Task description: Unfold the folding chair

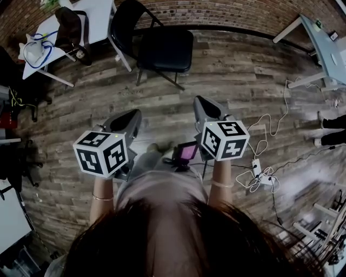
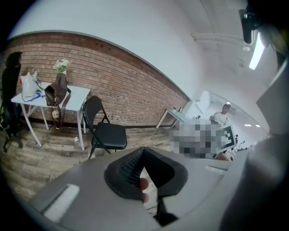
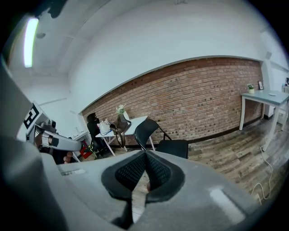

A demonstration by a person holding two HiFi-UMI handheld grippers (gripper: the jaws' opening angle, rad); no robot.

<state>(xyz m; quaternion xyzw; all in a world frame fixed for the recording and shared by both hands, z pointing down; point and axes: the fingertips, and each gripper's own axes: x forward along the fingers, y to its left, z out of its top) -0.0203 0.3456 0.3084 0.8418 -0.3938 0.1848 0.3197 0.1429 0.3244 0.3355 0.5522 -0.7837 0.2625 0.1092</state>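
head view: black folding chair [image 1: 164,50] stands unfolded beside white table [image 1: 101,20].

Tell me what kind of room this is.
Likely an office-style lab or workshop: brick wall, wood floor, white tables along the edges, loose cables trailing across the boards.

Dim, even light fills the room around the folding chair [image 1: 162,48], whose black seat reads almost as a silhouette from the head view. A pale sheen streaks the wood floor [image 1: 227,81] beside the chair. In both gripper views a ceiling strip light [image 3: 30,40] flares white high above the chair. The brick wall [image 3: 203,99] behind it bows under wide-angle distortion. Black vignetting rings each frame, and the near foreground is soft.
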